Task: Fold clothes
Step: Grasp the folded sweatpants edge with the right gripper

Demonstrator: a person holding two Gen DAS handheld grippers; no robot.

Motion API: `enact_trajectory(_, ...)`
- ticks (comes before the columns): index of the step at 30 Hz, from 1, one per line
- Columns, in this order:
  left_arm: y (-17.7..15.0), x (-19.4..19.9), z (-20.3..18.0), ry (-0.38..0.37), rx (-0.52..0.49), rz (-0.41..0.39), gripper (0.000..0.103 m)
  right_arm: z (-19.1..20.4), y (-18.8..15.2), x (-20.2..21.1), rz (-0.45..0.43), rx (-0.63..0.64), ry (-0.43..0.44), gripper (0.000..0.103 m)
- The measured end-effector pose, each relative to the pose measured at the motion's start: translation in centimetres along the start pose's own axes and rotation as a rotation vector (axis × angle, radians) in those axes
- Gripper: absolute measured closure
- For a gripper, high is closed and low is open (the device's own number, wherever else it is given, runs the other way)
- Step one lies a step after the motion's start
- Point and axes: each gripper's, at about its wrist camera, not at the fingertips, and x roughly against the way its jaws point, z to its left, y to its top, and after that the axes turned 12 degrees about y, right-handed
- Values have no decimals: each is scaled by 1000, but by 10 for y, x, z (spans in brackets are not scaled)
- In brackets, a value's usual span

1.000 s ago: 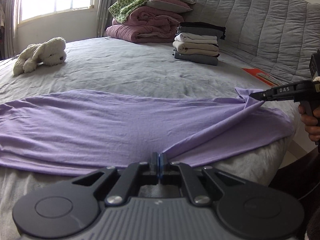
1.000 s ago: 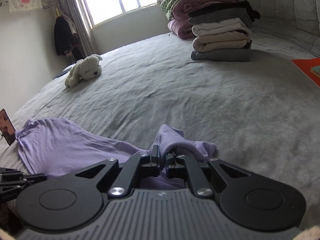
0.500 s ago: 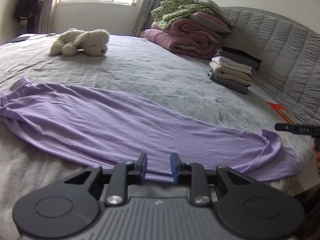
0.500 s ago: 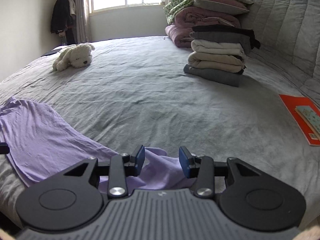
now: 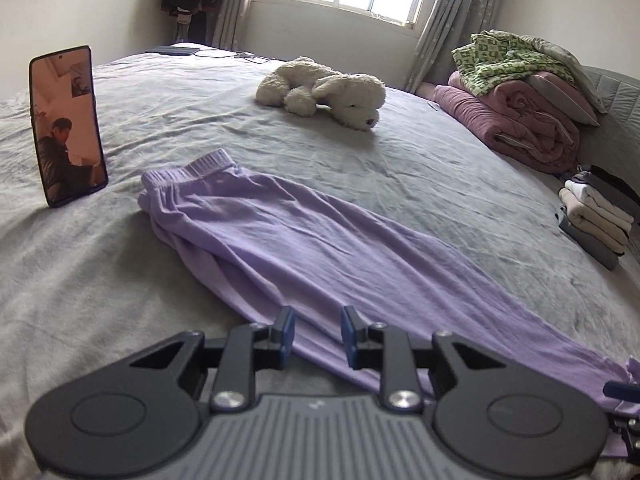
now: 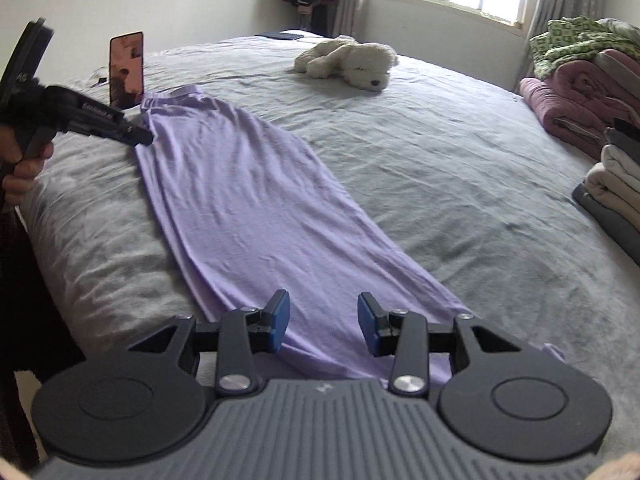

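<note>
Left hand-held gripper [image 5: 316, 336]: jaws parted, empty, over the near edge of the lilac trousers [image 5: 304, 248]
Right hand-held gripper [image 6: 322, 322]: jaws apart, empty, above the hem
Trousers: light, limp, flat on the bed [image 6: 460, 152]; grip waistband [image 5: 200, 164] and hem
Views: only the right shows the left tool from outside; far beyond, folded stack [image 5: 596, 216]

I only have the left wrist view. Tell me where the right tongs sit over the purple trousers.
Observer: The right tongs are open above the hem end of the purple trousers, gripping nothing.
Operator: Report how my left tongs look from there.
Observer: The left tongs point at the trousers' side edge just below the waistband; I cannot tell whether they touch.
Operator: Say what holds them.
Observer: A hand grips their handle at the picture's left.
</note>
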Motion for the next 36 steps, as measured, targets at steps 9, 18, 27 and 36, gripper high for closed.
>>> enact_trajectory(9,-16,-20,30,1,182,-70,79,29,3,-8,-28,108,100,70)
enact_trajectory(18,-10,-28,30,-3,205,-75,80,42,0,-27,4,198,84,76)
enact_trajectory(27,-10,-36,26,12,198,-74,86,49,-1,-28,-11,250,114,81)
enact_trajectory(36,-10,-37,26,14,194,-76,102,51,-1,-34,-7,282,87,102)
